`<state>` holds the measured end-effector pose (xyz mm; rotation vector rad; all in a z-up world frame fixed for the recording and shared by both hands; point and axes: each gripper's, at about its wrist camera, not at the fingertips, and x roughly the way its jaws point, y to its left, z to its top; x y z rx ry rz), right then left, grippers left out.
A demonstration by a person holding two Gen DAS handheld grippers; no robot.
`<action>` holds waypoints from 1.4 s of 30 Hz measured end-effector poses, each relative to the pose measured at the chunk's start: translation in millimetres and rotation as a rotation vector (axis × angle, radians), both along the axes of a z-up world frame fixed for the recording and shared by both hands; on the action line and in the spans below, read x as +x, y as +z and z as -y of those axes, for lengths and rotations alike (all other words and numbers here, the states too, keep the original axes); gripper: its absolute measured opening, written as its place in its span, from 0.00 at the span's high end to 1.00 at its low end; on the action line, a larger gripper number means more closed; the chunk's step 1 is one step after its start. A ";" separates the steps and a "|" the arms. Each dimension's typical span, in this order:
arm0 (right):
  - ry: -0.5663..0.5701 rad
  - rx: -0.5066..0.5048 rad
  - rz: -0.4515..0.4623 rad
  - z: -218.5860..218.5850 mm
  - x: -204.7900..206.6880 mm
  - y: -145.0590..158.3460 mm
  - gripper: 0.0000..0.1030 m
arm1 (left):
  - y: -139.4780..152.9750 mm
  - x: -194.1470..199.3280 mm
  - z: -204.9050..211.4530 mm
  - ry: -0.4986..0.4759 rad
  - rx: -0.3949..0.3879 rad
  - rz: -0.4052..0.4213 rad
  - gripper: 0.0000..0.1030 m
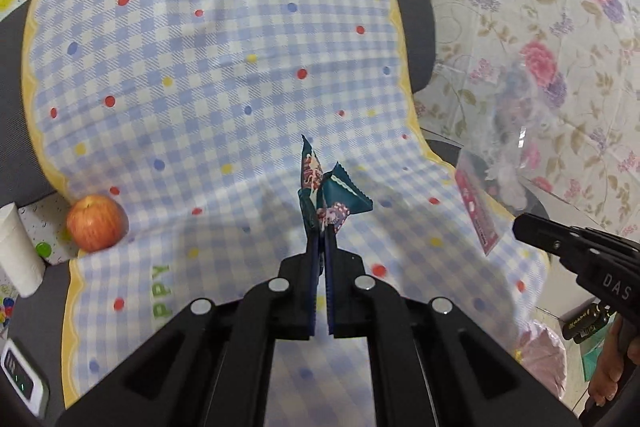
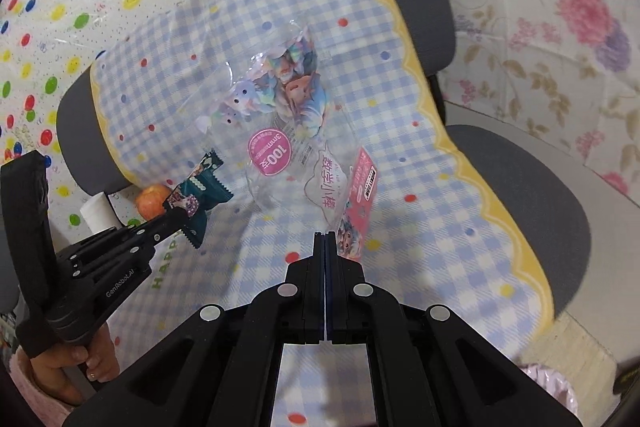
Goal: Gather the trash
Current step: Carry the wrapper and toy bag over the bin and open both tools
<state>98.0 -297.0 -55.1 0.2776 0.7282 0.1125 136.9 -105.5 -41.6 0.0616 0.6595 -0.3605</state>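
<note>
Wrappers are already lifted off the checkered cloth (image 1: 224, 75) on the chair. The left gripper (image 1: 321, 227) pinches a dark green snack wrapper (image 1: 332, 191) by its end, so it hangs free. The right gripper (image 2: 325, 239) is clamped on a clear plastic bag (image 2: 280, 115), probably for carrying both to the pink-lined bin (image 2: 548, 387) below. An apple (image 1: 96, 223) lies untouched.

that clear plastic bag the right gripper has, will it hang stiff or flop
Probably floppy: the clear plastic bag is thin, crinkled film pinched by one edge in the right gripper. Likely light, being see-through with few contents. Its glossy film may slip.
</note>
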 end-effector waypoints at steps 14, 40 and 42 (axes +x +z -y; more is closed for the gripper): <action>-0.165 -0.068 0.019 60.1 -124.0 13.9 1.00 | 15.8 -89.7 56.5 -0.117 0.025 0.080 0.99; -0.484 -0.149 -0.079 126.9 -277.1 -6.7 0.99 | -17.5 -198.9 194.9 -0.564 -0.033 0.034 0.99; -0.490 -0.144 -0.090 128.6 -280.2 -11.5 0.99 | -24.2 -201.2 203.0 -0.581 -0.026 0.017 0.99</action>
